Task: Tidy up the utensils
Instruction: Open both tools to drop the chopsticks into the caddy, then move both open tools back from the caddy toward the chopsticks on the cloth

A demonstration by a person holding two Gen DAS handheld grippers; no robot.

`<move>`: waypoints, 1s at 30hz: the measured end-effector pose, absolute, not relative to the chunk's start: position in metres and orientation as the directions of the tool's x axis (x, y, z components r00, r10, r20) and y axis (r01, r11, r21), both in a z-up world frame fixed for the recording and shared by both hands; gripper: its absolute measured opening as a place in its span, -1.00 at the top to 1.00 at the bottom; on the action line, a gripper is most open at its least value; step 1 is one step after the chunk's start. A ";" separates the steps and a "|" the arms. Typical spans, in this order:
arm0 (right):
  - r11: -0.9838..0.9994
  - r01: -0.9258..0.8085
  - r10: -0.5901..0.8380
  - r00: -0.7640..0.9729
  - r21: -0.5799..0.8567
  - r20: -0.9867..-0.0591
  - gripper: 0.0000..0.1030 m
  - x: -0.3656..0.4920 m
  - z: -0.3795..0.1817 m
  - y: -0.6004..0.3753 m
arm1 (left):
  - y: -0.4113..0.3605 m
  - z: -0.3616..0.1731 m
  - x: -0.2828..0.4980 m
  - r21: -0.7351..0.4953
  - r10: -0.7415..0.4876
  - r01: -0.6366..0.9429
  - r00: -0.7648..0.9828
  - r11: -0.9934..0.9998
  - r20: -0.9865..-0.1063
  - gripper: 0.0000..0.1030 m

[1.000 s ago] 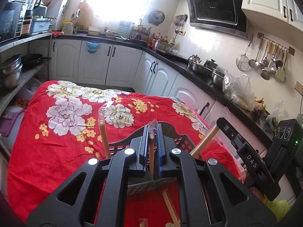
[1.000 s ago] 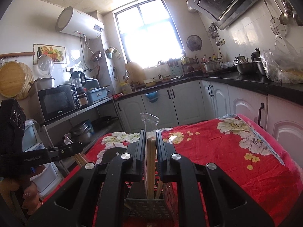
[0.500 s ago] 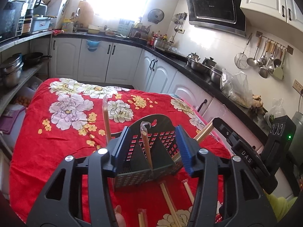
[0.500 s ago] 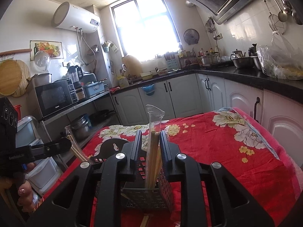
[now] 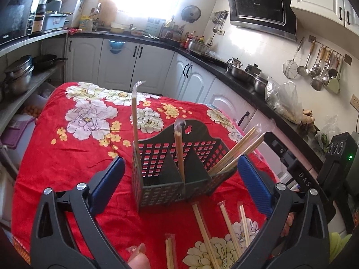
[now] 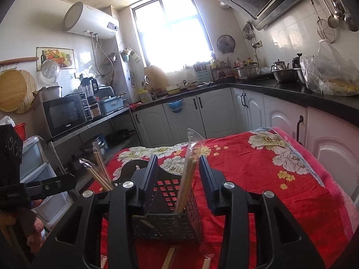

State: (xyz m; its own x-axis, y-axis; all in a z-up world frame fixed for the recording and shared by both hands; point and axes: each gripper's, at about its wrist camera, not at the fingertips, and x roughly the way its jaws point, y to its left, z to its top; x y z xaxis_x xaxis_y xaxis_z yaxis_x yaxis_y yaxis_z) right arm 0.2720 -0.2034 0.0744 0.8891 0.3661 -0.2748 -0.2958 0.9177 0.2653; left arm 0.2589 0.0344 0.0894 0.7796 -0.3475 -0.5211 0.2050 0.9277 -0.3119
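A dark perforated utensil basket with dividers stands on the red flowered cloth. Wrapped chopstick pairs stand in it: one at its left corner, one in the middle, several leaning at the right. My left gripper is open wide and empty, its jaws either side of the basket. In the right wrist view the basket holds a wrapped pair standing between the jaws of my open right gripper, free of the pads.
Several wrapped chopstick pairs lie on the cloth in front of the basket. More show at the bottom of the right wrist view. Kitchen counters and white cabinets ring the table. A shelf with pots stands on the left.
Both grippers opened and let go of their chopstick pairs, which now stand in the basket. Both grippers drew back and up from the basket.
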 end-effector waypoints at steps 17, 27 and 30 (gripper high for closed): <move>0.927 -0.303 0.365 0.866 0.222 -0.342 -0.39 0.246 0.062 -0.199 | 0.043 0.066 0.235 -0.358 -0.341 0.155 0.764 0.921 -0.548 -0.80; 0.927 -0.312 0.372 0.837 0.209 -0.401 -0.41 0.229 0.047 -0.197 | 0.050 0.053 0.221 -0.386 -0.344 0.129 0.752 0.913 -0.563 -0.80; 0.925 -0.316 0.378 0.827 0.212 -0.417 -0.41 0.224 0.044 -0.196 | 0.053 0.049 0.218 -0.392 -0.343 0.121 0.748 0.912 -0.568 -0.80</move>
